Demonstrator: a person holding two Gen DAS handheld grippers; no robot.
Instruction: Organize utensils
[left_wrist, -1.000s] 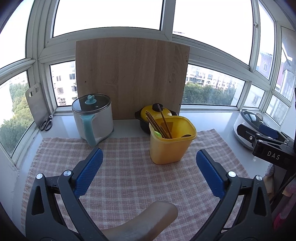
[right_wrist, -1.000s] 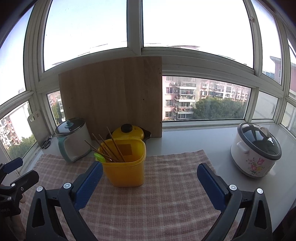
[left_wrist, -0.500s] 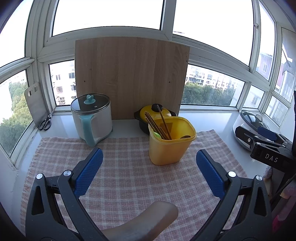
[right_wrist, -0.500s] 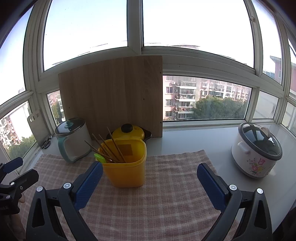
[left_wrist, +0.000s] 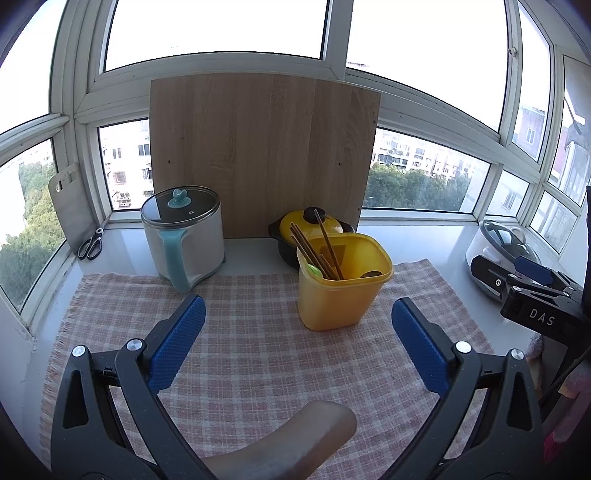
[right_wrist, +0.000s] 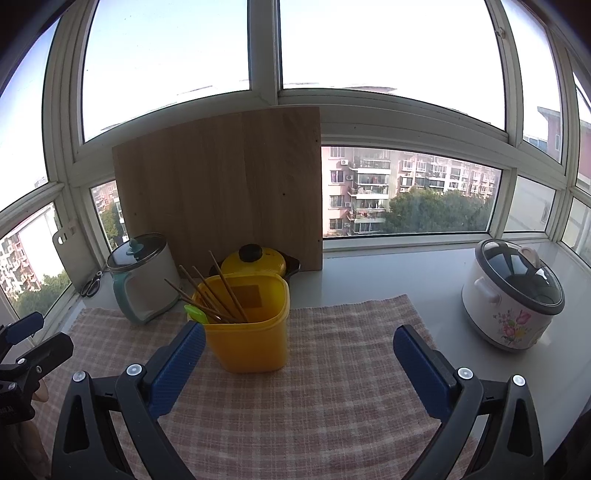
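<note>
A yellow plastic container (left_wrist: 341, 284) (right_wrist: 251, 325) stands on the checked cloth (left_wrist: 258, 350) (right_wrist: 325, 369). Several brown chopsticks (left_wrist: 314, 247) (right_wrist: 210, 291) and a green-handled utensil (left_wrist: 314, 270) (right_wrist: 195, 313) lean inside it. My left gripper (left_wrist: 298, 325) is open, low over the cloth, short of the container and empty. My right gripper (right_wrist: 299, 345) is open too, with the container just beyond its left finger. Each gripper shows at the edge of the other's view: the right gripper (left_wrist: 532, 291) and the left gripper (right_wrist: 26, 350).
A glass-lidded pot with a teal handle (left_wrist: 183, 236) (right_wrist: 142, 277), a yellow-lidded black pot (left_wrist: 308, 229) (right_wrist: 255, 260) and an upright wooden board (left_wrist: 262, 147) (right_wrist: 221, 184) stand behind. A rice cooker (right_wrist: 511, 291) sits right. Scissors (left_wrist: 89, 243) lie by the left window.
Both views have barely shifted; the left gripper has drifted slightly, so the container sits a touch lower and more to the right. Both grippers stay open and empty.
</note>
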